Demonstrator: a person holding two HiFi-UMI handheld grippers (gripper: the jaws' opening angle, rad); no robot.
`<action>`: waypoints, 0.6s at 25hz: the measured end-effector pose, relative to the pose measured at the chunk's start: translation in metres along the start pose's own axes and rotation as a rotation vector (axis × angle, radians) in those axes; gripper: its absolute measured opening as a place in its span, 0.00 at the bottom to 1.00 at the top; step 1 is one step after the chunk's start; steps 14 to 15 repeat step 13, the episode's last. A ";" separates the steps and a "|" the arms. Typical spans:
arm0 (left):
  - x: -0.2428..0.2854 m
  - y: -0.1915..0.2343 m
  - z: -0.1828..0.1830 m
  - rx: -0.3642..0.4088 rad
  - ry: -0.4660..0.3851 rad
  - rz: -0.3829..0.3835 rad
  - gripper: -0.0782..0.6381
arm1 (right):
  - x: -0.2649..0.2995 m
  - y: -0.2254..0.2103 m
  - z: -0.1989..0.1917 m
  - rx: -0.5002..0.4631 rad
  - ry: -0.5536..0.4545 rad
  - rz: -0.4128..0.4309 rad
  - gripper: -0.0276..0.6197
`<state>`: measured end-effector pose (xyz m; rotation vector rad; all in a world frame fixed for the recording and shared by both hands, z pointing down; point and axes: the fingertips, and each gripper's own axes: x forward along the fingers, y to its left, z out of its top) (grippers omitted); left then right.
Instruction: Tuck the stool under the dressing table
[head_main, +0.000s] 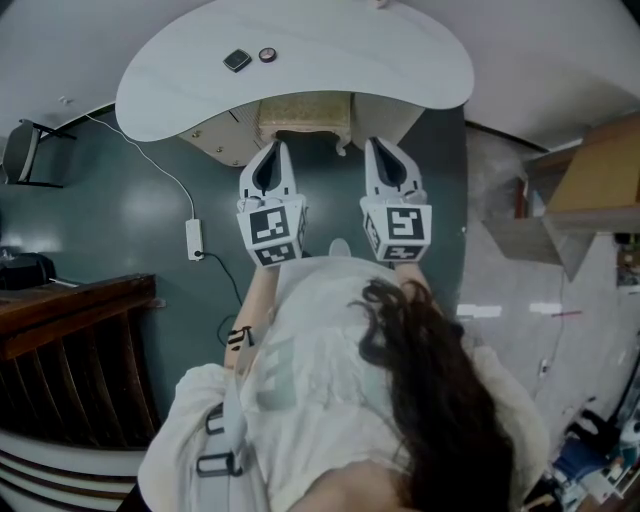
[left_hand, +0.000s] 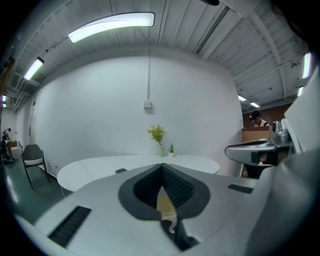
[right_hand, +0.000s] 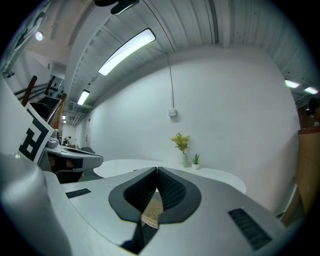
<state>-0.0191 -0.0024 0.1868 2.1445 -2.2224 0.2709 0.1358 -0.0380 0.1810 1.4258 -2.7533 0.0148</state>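
The left gripper (head_main: 274, 150) is held with its jaws pressed together on nothing, at the near left corner of the stool (head_main: 305, 118), which sits just ahead under the dressing table (head_main: 350, 40). The right gripper (head_main: 380, 148) is likewise closed and empty at the right corner. It is judged that the stool is meant to be pushed squarely rather than gripped.

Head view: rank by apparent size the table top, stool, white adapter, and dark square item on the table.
1. table top, largest.
2. stool, partly hidden under it.
3. adapter and square item look about alike and sit at different distances, so I won't rank them.
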 end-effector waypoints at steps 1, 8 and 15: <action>0.000 0.000 -0.001 -0.004 0.003 0.002 0.12 | 0.000 -0.001 -0.001 -0.001 0.002 0.000 0.05; 0.003 -0.004 -0.004 -0.023 0.020 0.007 0.11 | -0.005 -0.010 -0.010 0.000 0.033 -0.009 0.05; 0.010 -0.012 -0.008 -0.012 0.022 -0.012 0.12 | -0.003 -0.021 -0.019 -0.020 0.039 -0.022 0.05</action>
